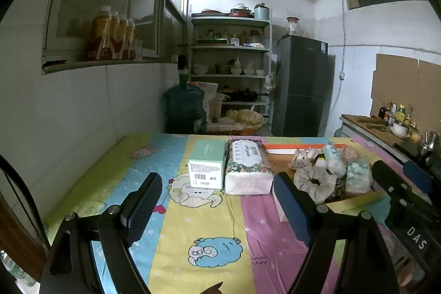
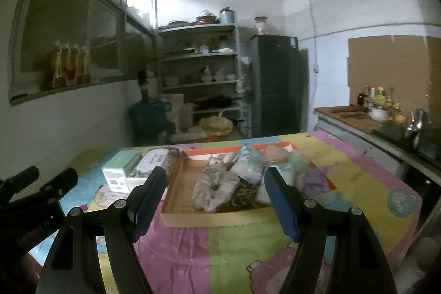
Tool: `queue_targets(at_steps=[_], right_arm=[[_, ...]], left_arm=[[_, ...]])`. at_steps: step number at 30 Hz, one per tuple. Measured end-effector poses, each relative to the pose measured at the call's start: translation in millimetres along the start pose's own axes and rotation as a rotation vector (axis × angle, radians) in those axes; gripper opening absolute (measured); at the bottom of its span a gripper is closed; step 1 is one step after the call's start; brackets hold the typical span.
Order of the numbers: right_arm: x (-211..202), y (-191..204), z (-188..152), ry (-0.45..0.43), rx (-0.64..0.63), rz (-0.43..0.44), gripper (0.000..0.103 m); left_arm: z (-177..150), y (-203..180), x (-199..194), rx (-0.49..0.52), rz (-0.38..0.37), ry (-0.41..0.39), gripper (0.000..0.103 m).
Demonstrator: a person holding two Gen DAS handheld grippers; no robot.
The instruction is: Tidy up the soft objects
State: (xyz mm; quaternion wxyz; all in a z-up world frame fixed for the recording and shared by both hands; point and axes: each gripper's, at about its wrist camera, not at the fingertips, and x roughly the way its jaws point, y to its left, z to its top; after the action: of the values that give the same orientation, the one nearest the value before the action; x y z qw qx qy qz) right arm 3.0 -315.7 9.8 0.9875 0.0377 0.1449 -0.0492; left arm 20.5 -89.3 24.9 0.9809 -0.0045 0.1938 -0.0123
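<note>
Nearby, mint box [image 1: 207,166] touching tissue pack [image 1: 246,170] beside tray [image 2: 176,207].

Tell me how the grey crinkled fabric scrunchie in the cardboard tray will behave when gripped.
The grey crinkled fabric scrunchie looks gathered and puffy, so it will probably squash and flop rather than hold shape. It seems light for its size. It leans against neighbouring soft items in the shallow cardboard tray, so lifting it may drag or shift them.

Right gripper [image 1: 397,183], at 4 o'clock in the left view: "DAS"
Green box [image 1: 206,166]: barcode, print too small to read
Tissue pack [image 1: 246,167]: label unreadable
</note>
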Motion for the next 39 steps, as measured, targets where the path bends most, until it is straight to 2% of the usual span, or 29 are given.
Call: queue_targets(at_steps=[9, 39], right_arm=[[-13.4, 0.4, -4.8, -0.006, 0.012, -0.027, 0.075], [-13.5, 8.1, -5.2, -0.003, 0.004, -0.011, 0.075]], left_arm=[[-3.9, 1.4, -7.8, -0.009, -0.016, 0.007, 0.083], [-13.8, 3.1, -8.8, -0.014, -0.023, 0.027, 0.083]])
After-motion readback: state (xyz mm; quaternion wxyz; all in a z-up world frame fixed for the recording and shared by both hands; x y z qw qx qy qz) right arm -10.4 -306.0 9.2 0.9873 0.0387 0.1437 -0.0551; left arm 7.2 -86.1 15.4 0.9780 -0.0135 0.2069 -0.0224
